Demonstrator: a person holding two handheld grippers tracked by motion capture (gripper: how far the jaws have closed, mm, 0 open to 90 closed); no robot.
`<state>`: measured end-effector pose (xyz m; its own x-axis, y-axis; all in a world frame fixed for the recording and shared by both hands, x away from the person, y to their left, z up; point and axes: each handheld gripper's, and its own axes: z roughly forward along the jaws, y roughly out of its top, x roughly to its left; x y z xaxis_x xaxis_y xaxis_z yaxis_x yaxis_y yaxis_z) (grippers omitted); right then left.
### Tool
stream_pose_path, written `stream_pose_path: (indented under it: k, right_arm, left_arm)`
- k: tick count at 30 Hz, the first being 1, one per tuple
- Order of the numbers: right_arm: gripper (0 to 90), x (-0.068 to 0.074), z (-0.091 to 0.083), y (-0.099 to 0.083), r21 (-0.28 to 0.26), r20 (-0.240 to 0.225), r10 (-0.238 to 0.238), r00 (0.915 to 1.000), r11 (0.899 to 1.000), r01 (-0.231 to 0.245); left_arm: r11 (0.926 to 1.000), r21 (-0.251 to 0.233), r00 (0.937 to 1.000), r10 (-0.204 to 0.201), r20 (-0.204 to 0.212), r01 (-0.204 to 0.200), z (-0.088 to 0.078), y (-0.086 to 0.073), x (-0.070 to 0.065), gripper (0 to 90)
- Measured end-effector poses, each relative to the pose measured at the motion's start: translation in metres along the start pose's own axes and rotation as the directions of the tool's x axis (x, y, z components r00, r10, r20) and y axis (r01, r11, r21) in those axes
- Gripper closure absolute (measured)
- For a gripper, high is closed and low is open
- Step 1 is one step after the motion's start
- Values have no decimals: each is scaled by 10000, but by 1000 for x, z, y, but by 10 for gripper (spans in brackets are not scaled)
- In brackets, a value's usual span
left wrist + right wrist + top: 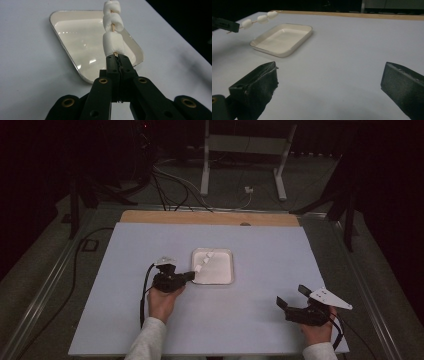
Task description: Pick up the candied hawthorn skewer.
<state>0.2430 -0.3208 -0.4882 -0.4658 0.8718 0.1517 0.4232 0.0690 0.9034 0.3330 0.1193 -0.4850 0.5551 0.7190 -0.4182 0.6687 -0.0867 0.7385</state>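
- Nearest, at the person's side of the pale table point(260, 320), the right gripper point(295, 301) rests in the right hand point(317, 330) with its jaws spread wide and nothing between them; in the right gripper view its two black pads point(262, 82) stand far apart over bare table.
- Well apart from it, toward the person's left and a little farther out, the left gripper point(189, 276) sits in the left hand point(162, 302), a pale sleeve point(147, 340) behind the wrist.
- Its jaws are pressed together on the near end of a thin wooden skewer point(115, 53), seen plainly in the left gripper view.
- Three white marshmallows point(113, 43) are threaded along the skewer just beyond the jaw tips, the closest one almost touching them.
- Past the left gripper's tips lies a shallow white tray point(226, 270) flat on the table; the skewer reaches out above its left part, and whether the far end touches the tray I cannot tell.
- Beyond the tray, a wooden strip point(210, 217) edges the table's far side.
- Farther still, cables point(170, 185) lie on the floor by a white stand point(205, 165).
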Motion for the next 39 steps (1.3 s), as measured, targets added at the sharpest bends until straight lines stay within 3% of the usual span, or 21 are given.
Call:
stream_pose_path:
  k: [3, 13, 16, 19, 27, 31, 39]
  right_arm:
    - [10, 2, 4, 2, -19, -362, 382, 9986, 9993, -383]
    - [10, 6, 14, 27, -181, -1002, 516, 9936, 9984, -537]
    - [10, 3, 22, 38, -288, -1428, 1141, 9832, 9924, -1193]
    - [10, 3, 27, 43, -285, -1520, 1280, 9801, 9906, -1338]
    - [10, 12, 46, 69, -257, -1785, 1051, 9783, 9934, -1114]
    - [10, 22, 61, 87, 82, -2138, 955, 9722, 9954, -960]
    - [10, 41, 76, 109, 35, -2670, 756, 9607, 9970, -775]
  left_arm:
    - [9995, -169, 9996, 251, 111, -249, -8, -2, -1, 900]
    - [9955, -699, 9974, 668, 282, -647, -33, -5, 0, 900]
    - [9935, -827, 9963, 812, 283, -786, -39, -7, -1, 900]
    - [9914, -927, 9949, 956, 334, -922, -45, -9, -2, 900]
    - [9855, -1236, 9911, 1229, 504, -1159, -52, -15, -4, 900]
    - [9837, -1222, 9890, 1386, 514, -1315, -53, -18, -7, 900]
    - [9808, -1476, 9883, 1382, 645, -1275, -56, -18, -6, 900]
